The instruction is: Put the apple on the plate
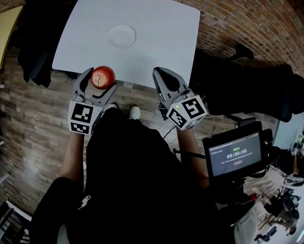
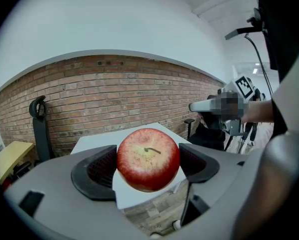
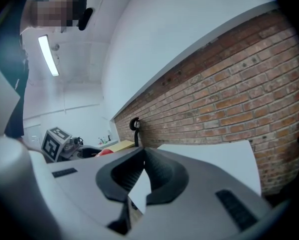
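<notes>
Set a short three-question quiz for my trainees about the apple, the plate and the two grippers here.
1. True or false: the apple already lies on the plate.
2. The jaws of the right gripper are: A) shut on the apple, B) together and empty, C) wide apart.
3. Fill in: the apple is clamped by the ___ gripper.
Key: 1 false; 2 B; 3 left, the left gripper.

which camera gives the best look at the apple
The left gripper view: the apple fills the middle, stem visible, held between the left gripper's fingers. The head view shows it small from above; the right gripper view only a red sliver.
</notes>
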### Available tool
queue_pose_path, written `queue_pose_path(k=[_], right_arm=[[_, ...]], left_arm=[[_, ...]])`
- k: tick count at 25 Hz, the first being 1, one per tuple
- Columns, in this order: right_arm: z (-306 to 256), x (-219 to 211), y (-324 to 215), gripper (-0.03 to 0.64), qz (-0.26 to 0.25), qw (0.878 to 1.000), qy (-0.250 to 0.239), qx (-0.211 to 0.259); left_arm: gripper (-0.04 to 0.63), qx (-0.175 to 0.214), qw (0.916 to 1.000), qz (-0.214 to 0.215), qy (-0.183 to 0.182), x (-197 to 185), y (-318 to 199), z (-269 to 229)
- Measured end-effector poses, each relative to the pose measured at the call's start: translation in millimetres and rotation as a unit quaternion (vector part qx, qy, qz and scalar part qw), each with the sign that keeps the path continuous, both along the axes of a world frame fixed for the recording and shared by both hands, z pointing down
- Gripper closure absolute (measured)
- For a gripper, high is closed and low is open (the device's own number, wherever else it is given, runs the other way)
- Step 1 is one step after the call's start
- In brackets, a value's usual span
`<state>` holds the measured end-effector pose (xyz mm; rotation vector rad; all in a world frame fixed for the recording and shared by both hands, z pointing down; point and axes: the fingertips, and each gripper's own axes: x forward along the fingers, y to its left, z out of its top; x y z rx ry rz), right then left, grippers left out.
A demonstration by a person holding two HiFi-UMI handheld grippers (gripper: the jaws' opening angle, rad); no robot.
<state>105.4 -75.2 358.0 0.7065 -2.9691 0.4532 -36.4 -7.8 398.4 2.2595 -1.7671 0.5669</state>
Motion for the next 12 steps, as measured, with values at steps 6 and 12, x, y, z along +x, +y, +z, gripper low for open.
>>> queue_pose_path(k=[6,12], right_arm=[[-4,-7,-7,0.614,0.000,1.000,0.003,0.005],[-5,-7,-18,0.614,0.017,1.000,0.005,0.001]], left_arm=[[0.202,0.000,1.0000,-0.002,0.003,-7,-5,1],[0.202,0.003,0.9998,0.018,0.007,-7,-26,-1]])
